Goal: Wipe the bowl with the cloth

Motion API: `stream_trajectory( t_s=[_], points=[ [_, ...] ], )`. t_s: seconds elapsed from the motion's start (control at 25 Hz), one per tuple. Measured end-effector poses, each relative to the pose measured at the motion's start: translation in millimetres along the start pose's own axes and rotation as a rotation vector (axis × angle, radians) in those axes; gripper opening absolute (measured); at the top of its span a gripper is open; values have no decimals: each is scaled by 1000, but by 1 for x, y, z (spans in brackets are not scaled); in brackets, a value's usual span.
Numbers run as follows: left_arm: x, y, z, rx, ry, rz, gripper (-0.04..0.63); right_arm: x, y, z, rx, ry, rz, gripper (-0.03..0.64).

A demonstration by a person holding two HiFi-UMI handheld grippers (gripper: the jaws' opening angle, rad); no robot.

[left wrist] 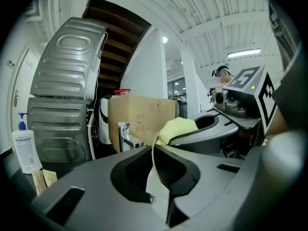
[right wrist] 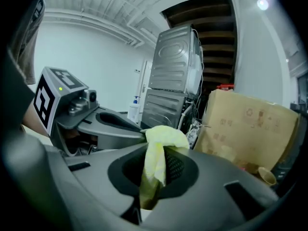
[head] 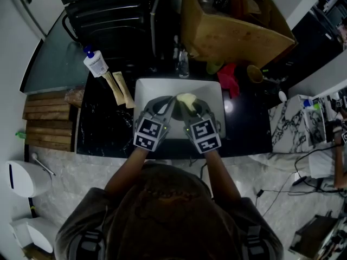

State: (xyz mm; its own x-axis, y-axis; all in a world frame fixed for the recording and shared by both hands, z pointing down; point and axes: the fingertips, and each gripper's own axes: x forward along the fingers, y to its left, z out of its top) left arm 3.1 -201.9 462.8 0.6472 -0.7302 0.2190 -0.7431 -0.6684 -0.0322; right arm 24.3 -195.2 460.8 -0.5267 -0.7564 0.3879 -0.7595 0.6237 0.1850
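Seen from above, the left gripper and right gripper are converging tip to tip over the white sink, a yellow cloth bunching between them. A pump bottle is standing beside the black counter.

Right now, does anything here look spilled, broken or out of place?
Nothing stands out. The right claw is shut on the yellow cloth, the left claw on a thin white edge, apparently the bowl, both over the white sink. No spill or damage is visible.
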Motion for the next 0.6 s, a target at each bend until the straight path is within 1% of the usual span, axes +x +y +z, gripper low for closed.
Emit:
stream_trajectory(
  t_s=[0.16,0.24,0.44,0.6],
  points=[
    [1,0,5,15,-10,6,25,-3,-9,-11,-21,37,-61,21],
    [1,-1,6,21,-12,8,26,-3,-11,-18,-20,62,-72,20],
    [3,-3,5,14,-17,13,29,-7,-11,-37,-3,122,-70,21],
    [4,-2,4,1,-15,12,29,-9,-3,-52,23,157,-40,21]
  ],
)
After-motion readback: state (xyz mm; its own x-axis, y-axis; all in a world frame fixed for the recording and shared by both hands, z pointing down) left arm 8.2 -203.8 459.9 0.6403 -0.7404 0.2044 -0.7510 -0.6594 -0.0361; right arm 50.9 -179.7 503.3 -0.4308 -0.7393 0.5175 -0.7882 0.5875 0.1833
